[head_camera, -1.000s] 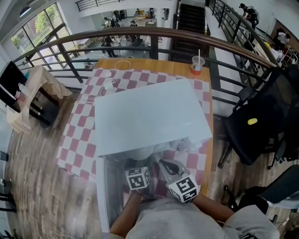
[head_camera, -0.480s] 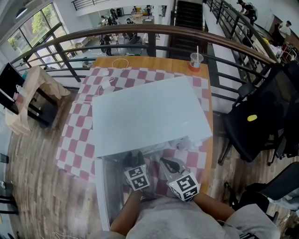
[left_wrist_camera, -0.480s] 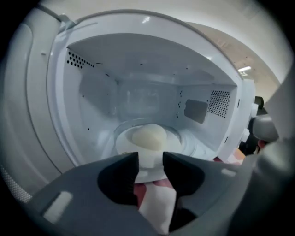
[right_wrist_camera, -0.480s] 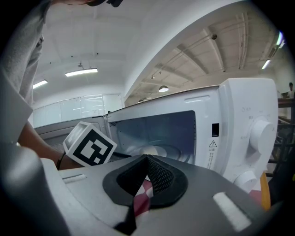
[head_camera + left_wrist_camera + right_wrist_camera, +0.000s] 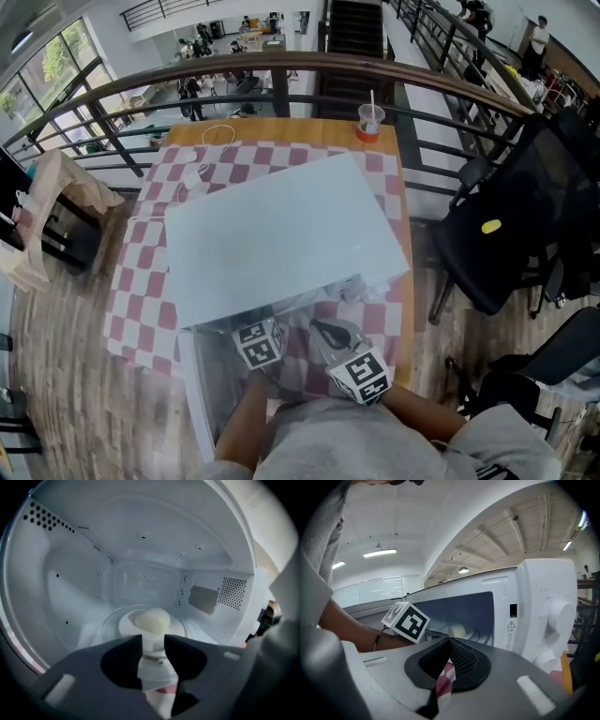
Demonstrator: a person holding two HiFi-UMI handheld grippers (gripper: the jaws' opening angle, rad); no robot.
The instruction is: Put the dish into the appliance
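**While the dish hangs by one rim, a tilt is the thing to fear**

Because the left hand-held gripper [image 5: 153,640] clamps only the near rim of the dish [image 5: 126,624], the whole weight seems to hang off one edge. Its jaws have just been closing, and that white rim fills the gap between them. The dish is inside the appliance [image 5: 281,234], a white microwave that reaches to the near edge of the table [image 5: 281,129]. It sits over the middle of the glass turntable [image 5: 99,626]; whether it rests on the glass or hovers just above it, I cannot tell.

If the grip slips or the wrist dips, the far rim would likely drop and the pale bun-like piece [image 5: 152,619] could roll off. A release from any height could jolt the turntable, and a careless pull-back could drag the dish out toward the open door [image 5: 202,394]. The right hand-held gripper [image 5: 449,641] is clenched on nothing, outside the appliance's front by the table's near edge, so it offers no support.

The dish is round, so it has no long axis worth naming. It lies about level, open face up, with its gripped rim toward the door opening and the table's near edge.
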